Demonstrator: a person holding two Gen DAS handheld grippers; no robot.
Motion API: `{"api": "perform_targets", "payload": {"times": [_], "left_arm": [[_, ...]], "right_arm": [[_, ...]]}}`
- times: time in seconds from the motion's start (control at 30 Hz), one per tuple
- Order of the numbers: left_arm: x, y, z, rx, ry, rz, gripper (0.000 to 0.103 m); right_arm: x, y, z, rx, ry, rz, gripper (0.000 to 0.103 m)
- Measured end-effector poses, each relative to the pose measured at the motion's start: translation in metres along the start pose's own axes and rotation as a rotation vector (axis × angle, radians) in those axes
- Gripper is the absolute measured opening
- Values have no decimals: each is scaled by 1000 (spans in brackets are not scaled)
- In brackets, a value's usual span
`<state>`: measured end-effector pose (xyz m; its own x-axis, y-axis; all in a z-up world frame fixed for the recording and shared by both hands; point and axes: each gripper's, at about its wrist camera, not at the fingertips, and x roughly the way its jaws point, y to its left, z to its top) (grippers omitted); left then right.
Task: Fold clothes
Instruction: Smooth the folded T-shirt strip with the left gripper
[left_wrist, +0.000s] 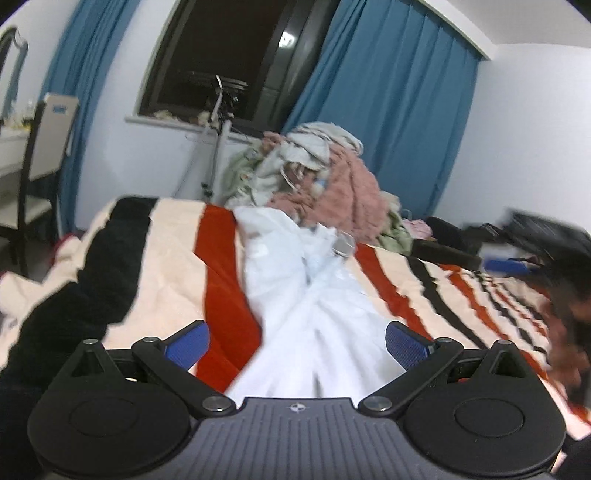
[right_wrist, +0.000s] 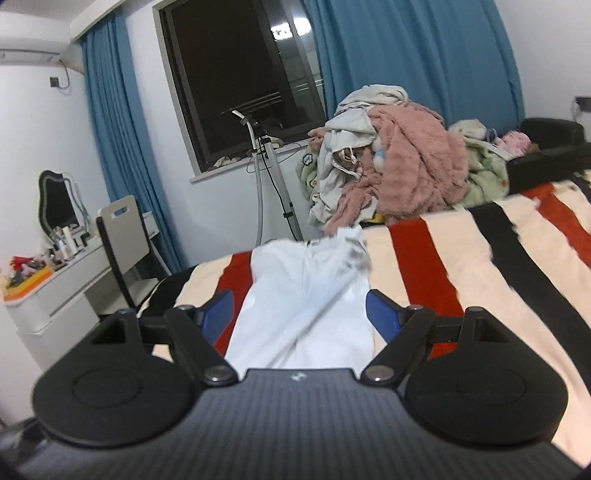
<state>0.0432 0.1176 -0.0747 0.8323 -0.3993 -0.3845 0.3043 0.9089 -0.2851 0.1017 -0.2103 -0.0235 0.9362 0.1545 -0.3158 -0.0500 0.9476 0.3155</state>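
Observation:
A white garment (left_wrist: 295, 295) lies stretched lengthwise on the striped blanket (left_wrist: 173, 258), bunched and wrinkled at its far end. My left gripper (left_wrist: 297, 343) hovers over its near end, open, with the blue fingers (left_wrist: 190, 341) spread on either side of the cloth. In the right wrist view the same white garment (right_wrist: 306, 291) runs away from me toward the bed's far edge. My right gripper (right_wrist: 299, 314) is open above it, and its blue pads (right_wrist: 382, 314) straddle the fabric without closing on it.
A tall pile of pink, grey and green clothes (right_wrist: 391, 162) is heaped beyond the bed by the blue curtains (right_wrist: 413, 55). A garment steamer pole (right_wrist: 275, 173) stands under the dark window. A chair (right_wrist: 123, 236) and white dresser (right_wrist: 62, 280) are on the left. A black sofa (right_wrist: 546, 147) sits far right.

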Motion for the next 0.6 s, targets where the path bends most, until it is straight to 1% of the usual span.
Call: {"api": "perform_targets", "payload": {"times": [0.03, 0.13, 0.23, 0.3, 0.4, 0.47, 0.5, 0.53, 0.57, 0.6], "left_arm": [[-2, 2, -1, -18, 15, -1, 102], [-3, 20, -3, -118, 83, 34, 102], [-4, 39, -5, -217, 152, 69, 102], [-4, 51, -7, -284, 197, 97, 100], [-2, 71, -14, -380, 267, 181, 95], [-2, 78, -19, -408, 308, 236, 91], [-1, 80, -21, -416, 327, 259, 87], [-1, 83, -23, -420, 352, 278, 83], [1, 84, -26, -421, 383, 290, 81], [3, 84, -29, -417, 419, 298, 76]], "right_arm": [[-17, -2, -10, 13, 3, 5, 80], [-58, -11, -41, 29, 2, 1, 80], [-77, -28, -64, 96, 36, -34, 82], [-81, -40, -68, 162, 52, -40, 82], [-80, -50, -65, 227, 32, -27, 82], [-78, -52, -67, 241, 42, -25, 82], [-78, -54, -68, 248, 49, -22, 82], [-78, -56, -70, 259, 56, -17, 82], [-78, -58, -72, 270, 64, -13, 82], [-78, -60, -73, 284, 71, -7, 82]]}}
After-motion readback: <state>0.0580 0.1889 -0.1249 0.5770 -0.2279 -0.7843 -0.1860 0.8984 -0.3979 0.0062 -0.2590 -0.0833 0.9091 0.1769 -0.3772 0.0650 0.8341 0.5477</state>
